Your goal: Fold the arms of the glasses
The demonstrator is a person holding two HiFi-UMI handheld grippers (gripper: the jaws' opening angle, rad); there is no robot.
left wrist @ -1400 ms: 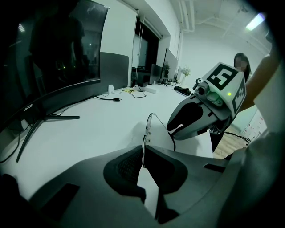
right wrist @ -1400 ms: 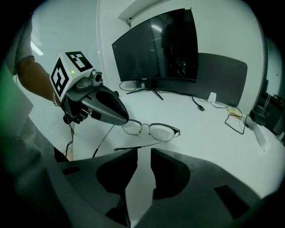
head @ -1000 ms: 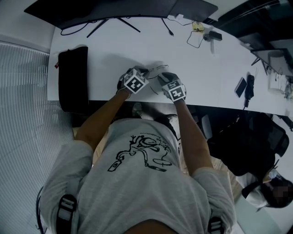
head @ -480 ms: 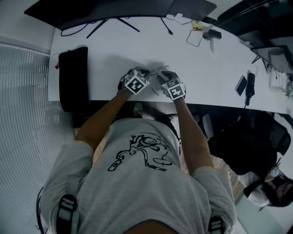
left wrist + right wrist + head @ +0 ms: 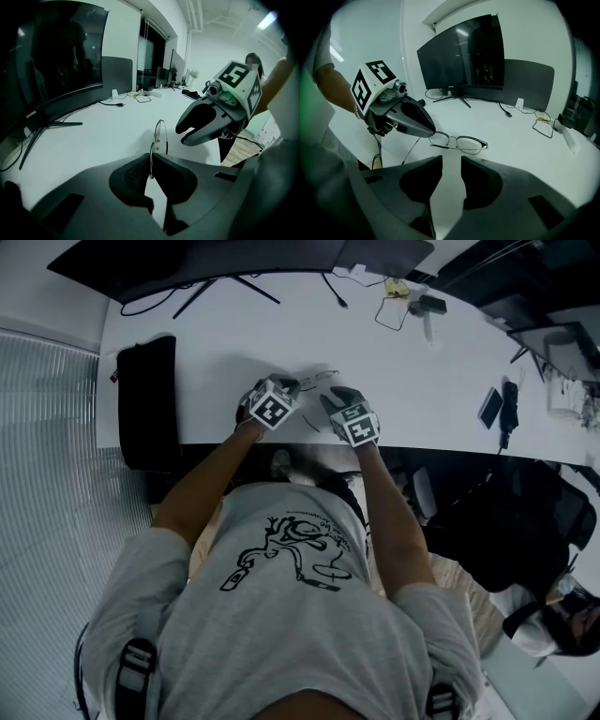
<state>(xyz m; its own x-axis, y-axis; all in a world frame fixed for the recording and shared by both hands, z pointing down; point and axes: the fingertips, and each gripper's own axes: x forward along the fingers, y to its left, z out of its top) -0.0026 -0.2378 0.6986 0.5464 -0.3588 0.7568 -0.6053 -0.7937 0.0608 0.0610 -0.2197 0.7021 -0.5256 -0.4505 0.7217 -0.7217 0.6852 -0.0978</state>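
Currently, the thin metal-rimmed glasses are held just above the near edge of the smooth white table, with clear, rounded-rectangular lenses and a slim bridge. One end of the wire frame is clamped between the nearly closed, dark ribbed pads of the left gripper, whose rounded black shell is seen covering that end from the right gripper view. From there one fine temple arm is seen slanting down toward the table edge, unfolded. The right gripper is kept just beside the glasses, apart from them; its matte, scooped jaws have just been opening, a clear gap is shown between them, and nothing is held there. Farther back, a wide curved monitor on a splayed stand and loose thin cables are seen.
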